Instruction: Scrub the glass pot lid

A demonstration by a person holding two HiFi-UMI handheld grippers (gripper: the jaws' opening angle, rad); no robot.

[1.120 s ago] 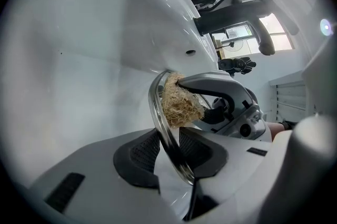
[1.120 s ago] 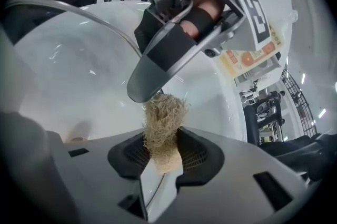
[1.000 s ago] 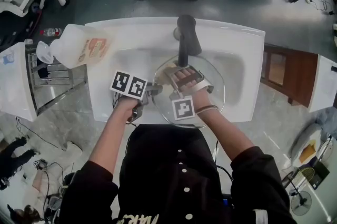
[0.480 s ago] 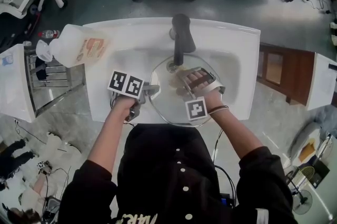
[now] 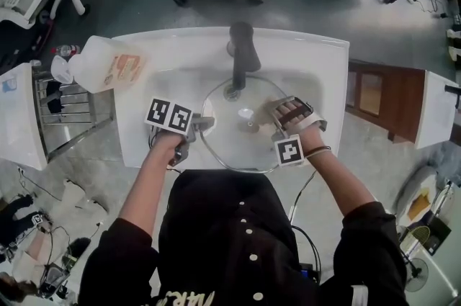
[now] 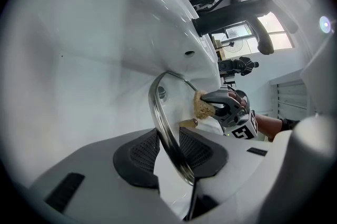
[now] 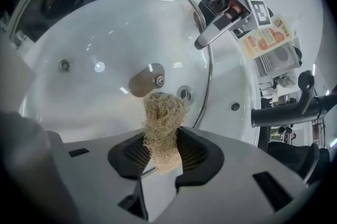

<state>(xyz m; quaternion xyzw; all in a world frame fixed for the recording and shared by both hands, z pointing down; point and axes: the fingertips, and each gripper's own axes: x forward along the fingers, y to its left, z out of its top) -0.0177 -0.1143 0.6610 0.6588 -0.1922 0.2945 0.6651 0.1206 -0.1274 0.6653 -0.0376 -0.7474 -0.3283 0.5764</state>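
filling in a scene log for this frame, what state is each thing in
glass pot lid: tilted over the sink, gripped at its rim
left gripper: shut on the lid's rim
right gripper: shut on the scrubber
scrubber: pinched, tip at the glass near the knob
faucet: no water seen running
bottle: lying on its side at the sink's corner

Black long-sleeved top (image 5: 216,225), small white buttons (image 5: 250,232) down the front, white lettering (image 5: 189,297) at the frame's bottom edge, cut off and unreadable. Sleeves (image 5: 115,254) bunched up near the elbows. Thin dark band (image 5: 318,150) on the right wrist. Left tongs (image 6: 169,152) and right tongs (image 7: 160,153): light grey moulded shells, black mesh-textured pads (image 6: 142,152). White marker cubes with black squares: left cube (image 5: 168,115), right cube (image 5: 289,150). Thin dark cable (image 5: 302,189) by the right forearm.
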